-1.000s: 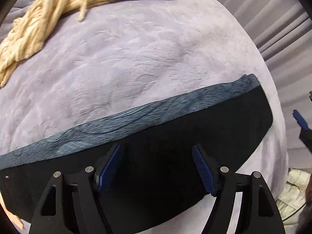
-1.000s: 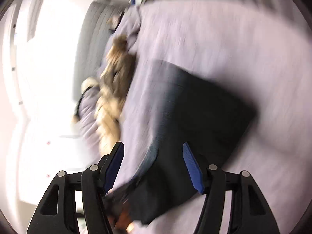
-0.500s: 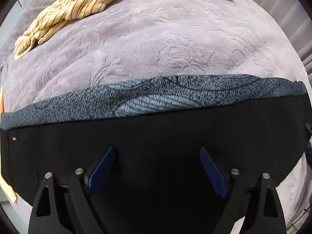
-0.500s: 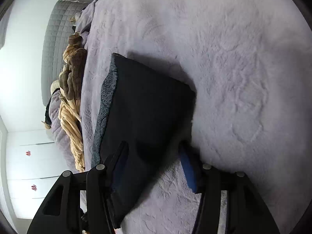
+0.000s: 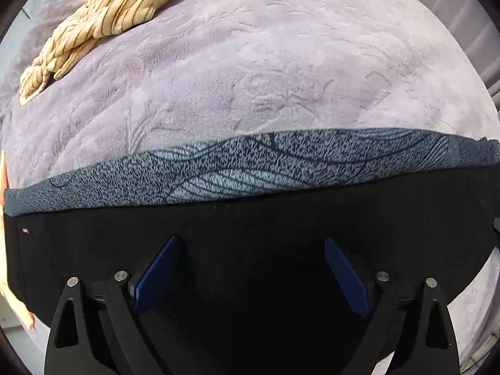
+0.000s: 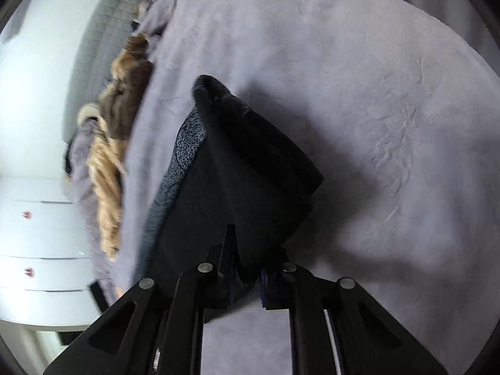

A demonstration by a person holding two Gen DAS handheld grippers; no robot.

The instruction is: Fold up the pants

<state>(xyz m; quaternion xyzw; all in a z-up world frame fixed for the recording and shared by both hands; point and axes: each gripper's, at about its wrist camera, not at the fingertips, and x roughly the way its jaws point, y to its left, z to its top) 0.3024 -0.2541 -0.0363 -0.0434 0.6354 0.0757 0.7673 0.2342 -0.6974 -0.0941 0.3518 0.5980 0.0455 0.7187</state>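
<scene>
The pants [image 5: 250,218] lie folded across a lavender blanket [image 5: 250,87], black side up, with a strip of grey-blue fleecy lining [image 5: 250,172] along the far edge. My left gripper [image 5: 250,240] hangs close over the black cloth. Its jaws are wide and still opening, and they pinch nothing. In the right wrist view one end of the pants [image 6: 250,172] is bunched into a raised fold. My right gripper [image 6: 247,262] is closing on that fold, with black cloth squeezed between its fingers.
A beige striped garment [image 5: 103,22] and a brown one [image 6: 128,93] lie heaped along the far side of the bed. Beyond them are a grey quilted headboard [image 6: 103,47] and white drawers [image 6: 37,234]. Curtains [image 5: 462,31] hang at the right.
My left gripper sank closer to the pants and its jaws spread wider. My right gripper dropped onto the pants' end and its jaws narrowed around the cloth, which now bunches up.
</scene>
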